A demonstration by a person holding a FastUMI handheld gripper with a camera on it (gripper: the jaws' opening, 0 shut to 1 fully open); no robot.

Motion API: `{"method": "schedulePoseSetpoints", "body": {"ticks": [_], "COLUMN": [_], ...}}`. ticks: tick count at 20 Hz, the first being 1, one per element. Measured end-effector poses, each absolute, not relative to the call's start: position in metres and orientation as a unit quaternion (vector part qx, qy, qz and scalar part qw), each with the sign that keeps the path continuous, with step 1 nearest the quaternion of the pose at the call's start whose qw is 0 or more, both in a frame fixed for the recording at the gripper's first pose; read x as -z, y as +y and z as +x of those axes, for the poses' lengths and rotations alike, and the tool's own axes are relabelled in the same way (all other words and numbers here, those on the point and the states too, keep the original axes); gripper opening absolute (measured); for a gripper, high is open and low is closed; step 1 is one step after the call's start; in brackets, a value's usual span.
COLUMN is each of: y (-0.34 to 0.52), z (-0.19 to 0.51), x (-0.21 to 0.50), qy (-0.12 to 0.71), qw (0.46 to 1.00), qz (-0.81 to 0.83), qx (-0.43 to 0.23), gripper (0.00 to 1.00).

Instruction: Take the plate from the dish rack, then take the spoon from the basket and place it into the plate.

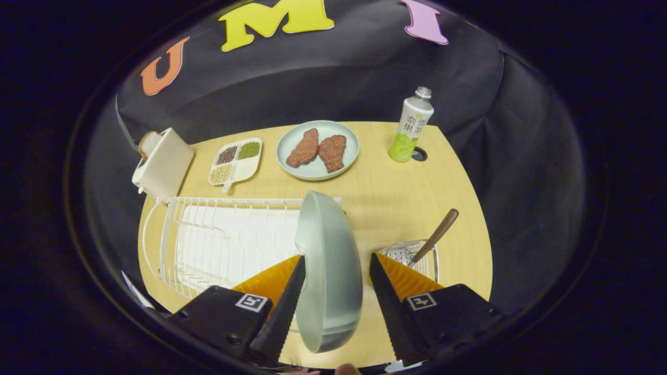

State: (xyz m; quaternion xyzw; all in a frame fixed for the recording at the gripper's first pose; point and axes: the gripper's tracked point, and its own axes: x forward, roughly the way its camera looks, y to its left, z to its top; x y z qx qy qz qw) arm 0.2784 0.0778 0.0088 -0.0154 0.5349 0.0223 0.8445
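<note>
A pale green plate (329, 271) stands on edge at the right end of the white wire dish rack (224, 239). My gripper (337, 256) is open around it: the left finger lies against the plate's rim side, and a narrow strip of table shows between the right finger and the plate's back. To the right, just beyond the right finger, a spoon with a brown handle (436, 235) leans out of a small metal basket (417, 256).
On the wooden table (406, 187) beyond the rack sit a green plate with two meat pieces (318, 150), a divided tray of beans (235, 160), a white toaster with bread (161, 164) and a bottle (411, 125).
</note>
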Motion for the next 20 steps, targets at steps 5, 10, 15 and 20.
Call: {"method": "schedulePoseSetpoints", "body": {"ticks": [5, 10, 15, 20], "y": [0.073, 0.075, 0.072, 0.087], "z": [0.280, 0.271, 0.265, 0.237], "x": [-0.007, -0.020, -0.052, -0.089], "qy": [0.537, 0.531, 0.504, 0.468], "qw": [0.843, 0.845, 0.858, 0.883], "qz": [-0.023, -0.030, -0.058, -0.041], "qx": [0.022, 0.057, 0.079, 0.027], "gripper": [0.40, 0.35, 0.35, 0.34]}}
